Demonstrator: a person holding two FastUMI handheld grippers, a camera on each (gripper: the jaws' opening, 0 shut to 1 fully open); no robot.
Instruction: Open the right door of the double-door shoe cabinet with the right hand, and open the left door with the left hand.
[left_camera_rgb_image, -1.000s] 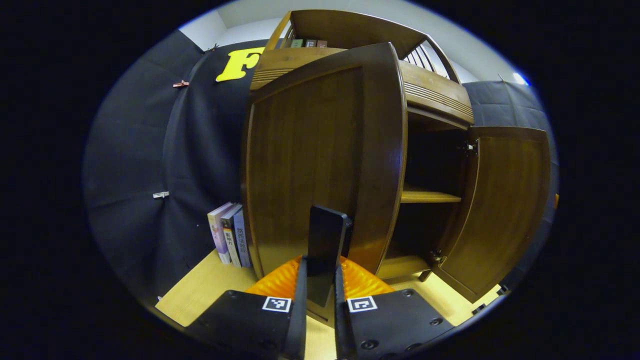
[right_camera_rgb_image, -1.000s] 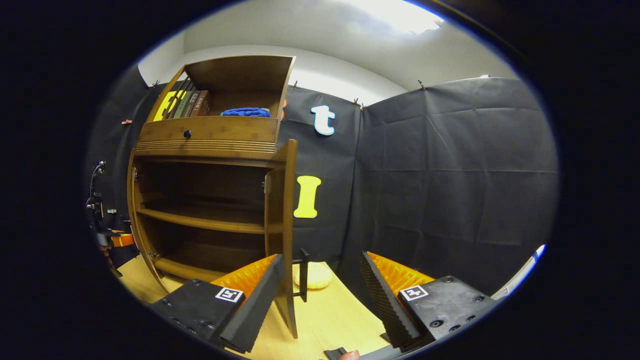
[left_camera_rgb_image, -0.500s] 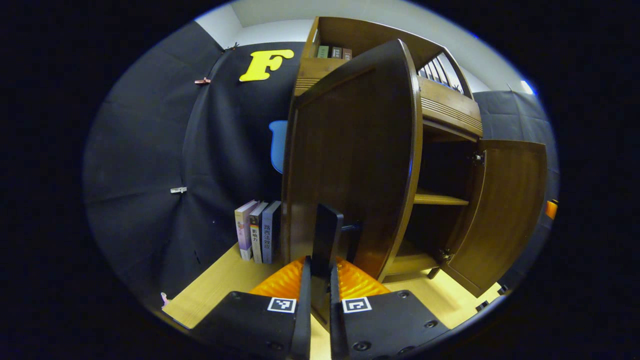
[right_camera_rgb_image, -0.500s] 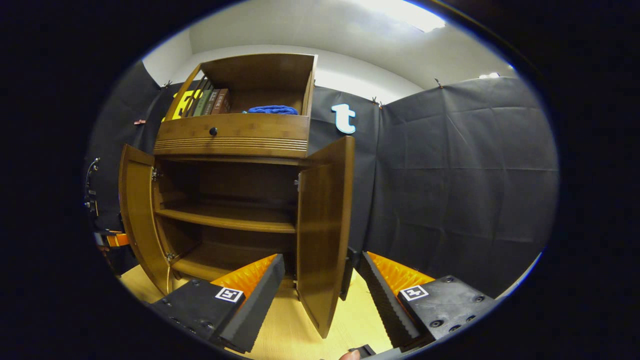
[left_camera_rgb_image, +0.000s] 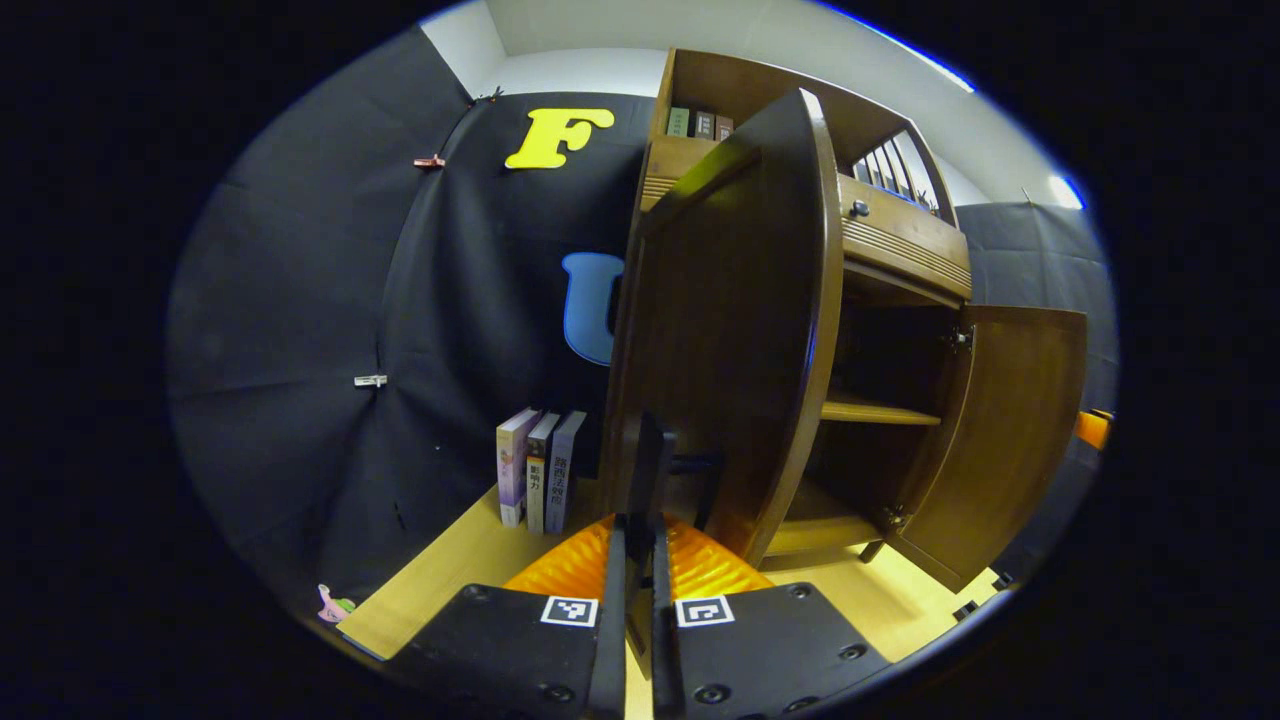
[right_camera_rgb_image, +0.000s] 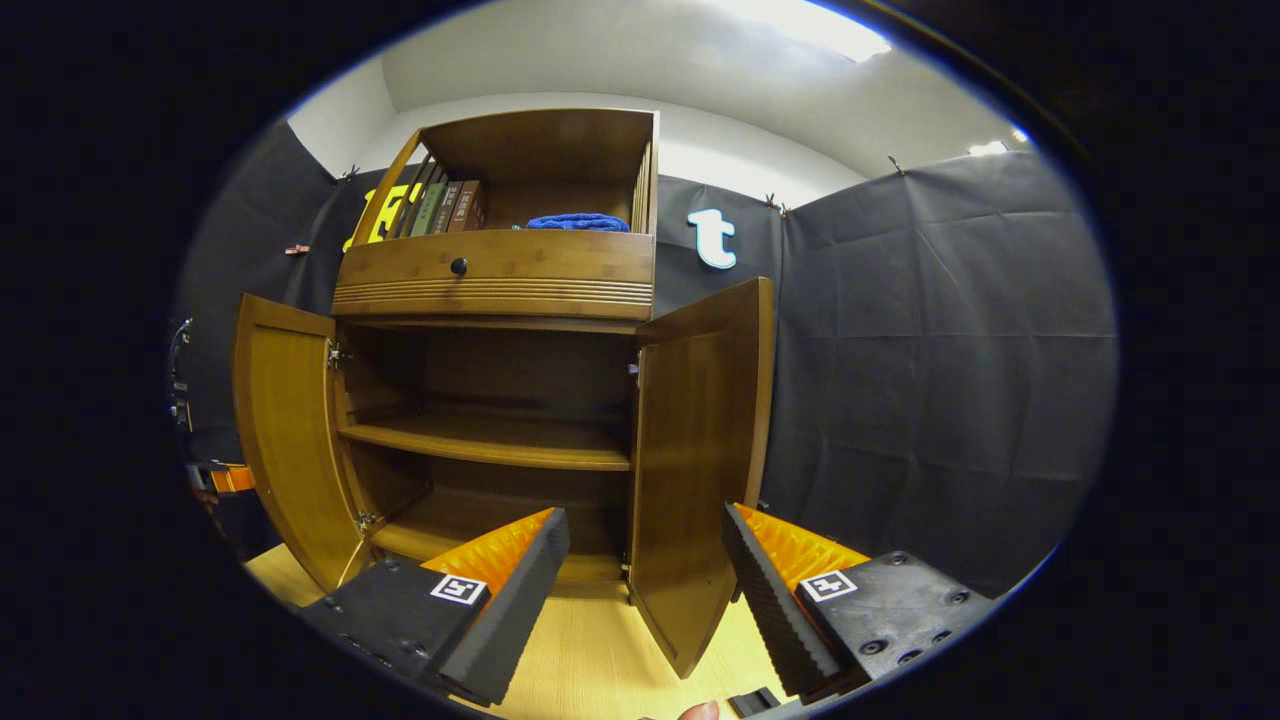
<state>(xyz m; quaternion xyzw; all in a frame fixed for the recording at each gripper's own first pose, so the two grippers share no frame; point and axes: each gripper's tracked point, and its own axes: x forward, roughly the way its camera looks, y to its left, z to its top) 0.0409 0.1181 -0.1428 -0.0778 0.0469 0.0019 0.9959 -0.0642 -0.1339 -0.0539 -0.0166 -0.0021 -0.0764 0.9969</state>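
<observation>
Left door (left_camera_rgb_image: 730, 330): swung wide on its hinge, standing upright, long axis vertical, seen almost edge-on in the left gripper view at 12 o'clock from my fingers. Handle (left_camera_rgb_image: 650, 470): a dark upright bar on the door's outer face, long axis vertical, directly ahead of the left gripper (left_camera_rgb_image: 637, 530), whose fingers I hold clenched on it, one on each side. Judgement: any further opening means carrying the handle toward 9 o'clock, away from the cabinet interior at 2 o'clock. Right door (right_camera_rgb_image: 700, 450): open too, upright, its free edge at 12 o'clock from the right gripper (right_camera_rgb_image: 645, 555), near but apart from it; those fingers are spread wide and grasp nothing. Shoe cabinet (right_camera_rgb_image: 500, 270): both lower compartments exposed, one shelf (right_camera_rgb_image: 490, 445) across the middle, at 11 o'clock in the right gripper view. Surroundings: books (left_camera_rgb_image: 540, 470) standing on the wooden floor (left_camera_rgb_image: 450, 570) at 10 o'clock of the left gripper, just beside the left door; a blue cloth (right_camera_rgb_image: 578, 222) in the top bay.
</observation>
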